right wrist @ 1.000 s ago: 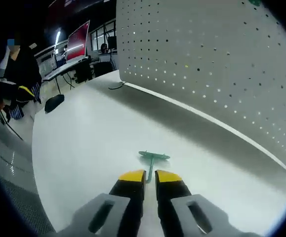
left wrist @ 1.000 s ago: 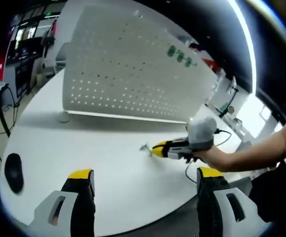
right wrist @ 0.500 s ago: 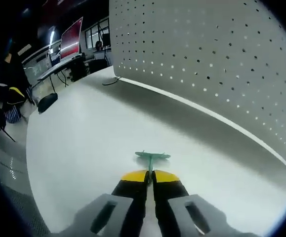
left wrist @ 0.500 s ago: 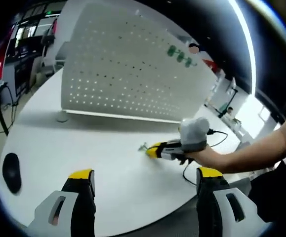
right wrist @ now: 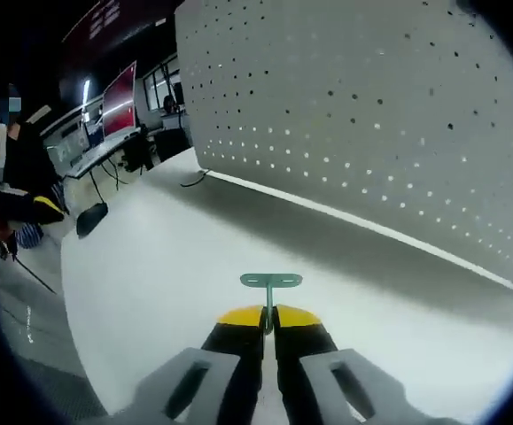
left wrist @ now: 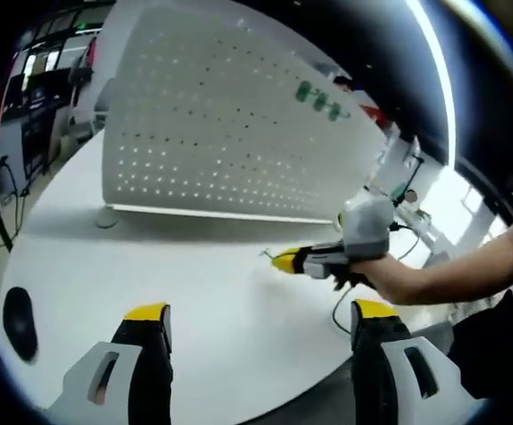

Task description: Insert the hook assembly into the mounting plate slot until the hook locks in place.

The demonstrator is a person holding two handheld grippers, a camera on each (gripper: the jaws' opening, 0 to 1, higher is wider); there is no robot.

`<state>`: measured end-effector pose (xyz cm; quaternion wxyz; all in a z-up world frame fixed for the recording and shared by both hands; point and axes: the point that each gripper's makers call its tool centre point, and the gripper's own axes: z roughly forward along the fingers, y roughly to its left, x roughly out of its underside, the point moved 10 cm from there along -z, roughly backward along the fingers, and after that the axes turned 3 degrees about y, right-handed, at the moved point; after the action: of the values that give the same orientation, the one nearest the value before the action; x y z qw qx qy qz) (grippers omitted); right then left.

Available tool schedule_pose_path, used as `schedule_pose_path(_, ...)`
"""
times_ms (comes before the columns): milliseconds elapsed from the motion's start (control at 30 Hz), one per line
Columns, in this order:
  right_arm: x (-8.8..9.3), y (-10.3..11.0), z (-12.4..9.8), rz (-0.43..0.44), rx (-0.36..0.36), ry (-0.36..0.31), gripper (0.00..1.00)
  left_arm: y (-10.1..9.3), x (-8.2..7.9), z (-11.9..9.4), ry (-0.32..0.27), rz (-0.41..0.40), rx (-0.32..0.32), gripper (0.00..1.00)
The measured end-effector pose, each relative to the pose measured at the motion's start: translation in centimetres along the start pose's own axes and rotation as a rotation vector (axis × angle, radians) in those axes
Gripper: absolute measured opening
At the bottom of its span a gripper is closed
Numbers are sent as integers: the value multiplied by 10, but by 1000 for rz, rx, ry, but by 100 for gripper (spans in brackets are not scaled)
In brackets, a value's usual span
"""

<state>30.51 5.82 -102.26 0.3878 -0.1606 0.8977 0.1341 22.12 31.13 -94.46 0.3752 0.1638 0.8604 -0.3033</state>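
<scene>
A small green hook (right wrist: 270, 283) with a flat crossbar sticks out from between the yellow fingertips of my right gripper (right wrist: 268, 316), which is shut on its stem and holds it above the white table (right wrist: 167, 283). The white perforated mounting plate (right wrist: 371, 115) stands upright beyond it. In the left gripper view my right gripper (left wrist: 284, 261) shows at centre right, held by a person's hand, with the hook (left wrist: 265, 255) at its tip in front of the plate (left wrist: 212, 133). My left gripper (left wrist: 254, 312) stands open low over the table, with nothing between its fingers.
Several green hooks (left wrist: 320, 97) hang high on the plate's right part. A black mouse (left wrist: 19, 317) lies at the table's left edge; it is also seen as a dark mouse (right wrist: 92, 218) in the right gripper view. Desks and monitors (right wrist: 119, 88) stand behind.
My right gripper closed on the hook's stem and lifted it off the table. The left gripper stayed open and hardly moved.
</scene>
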Motion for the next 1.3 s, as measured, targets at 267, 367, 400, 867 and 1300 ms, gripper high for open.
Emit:
schedule_pose_path(267, -13, 0, -39, 192, -67, -68, 0, -6, -18, 16, -23, 51, 27, 79)
schedule_pose_path(367, -12, 2, -55, 232, -91, -83, 0, -8, -25, 22, -40, 70, 36, 77)
schedule_pose_path(400, -11, 6, -62, 247, -113, -88, 0, -10, -27, 24, -45, 69, 43, 77)
schedule_pose_path(867, -9, 62, -103, 435, -323, -125, 0, -37, -34, 43, -70, 147, 165, 60)
schedule_pose_path(1300, 3, 86, -101, 597, -440, -100, 0, -31, -23, 37, -62, 144, 186, 37)
